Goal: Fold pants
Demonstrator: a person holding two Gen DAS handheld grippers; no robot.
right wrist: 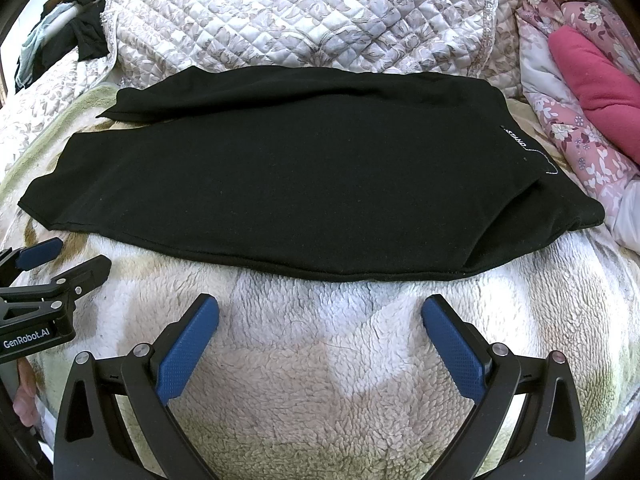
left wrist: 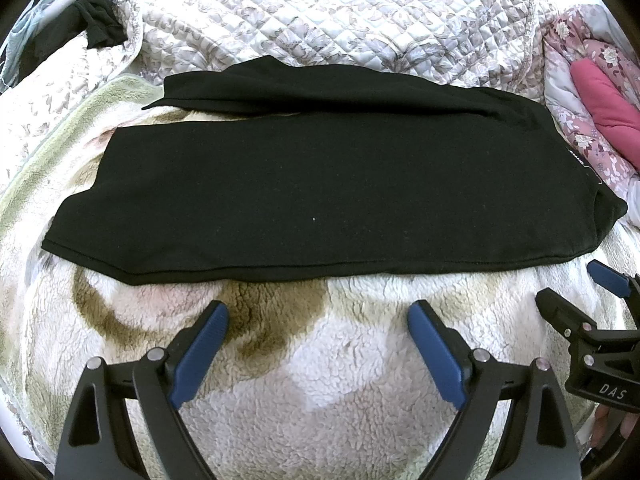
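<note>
Black knit pants [left wrist: 320, 184] lie flat across a fluffy cream-and-tan fleece blanket [left wrist: 340, 380] on the bed, legs running left-right, one leg angled off behind the other at the far left. Pants are the landmark here.

Left gripper [left wrist: 318, 318] sits just short of the pants' near hem, over bare fleece, blue-padded fingers [left wrist: 200, 356] spread wide apart, nothing between them. Right gripper [right wrist: 320, 312] likewise near the hem, fingers [right wrist: 452, 352] wide apart, empty, not touching the fabric.

Beyond the pants: a quilted white-grey floral bedspread [left wrist: 320, 12]. Right of pants: a pink floral duvet [right wrist: 568, 120] w/ a plain magenta cloth [right wrist: 592, 84] bunched on it. Far left behind the pants: dark garments [left wrist: 96, 24] in a heap.

View differences: right wrist view shows a small white printed label on the pants [right wrist: 516, 138] reading approx "STAND" w/ a loose white thread; left wrist view shows it only as a sliver at the pants' right edge. Left view catches the tan ring pattern on the fleece near the hem. Each view shows the other gripper at its edge, plus a bit of the person's hand [right wrist: 24, 400].
</note>
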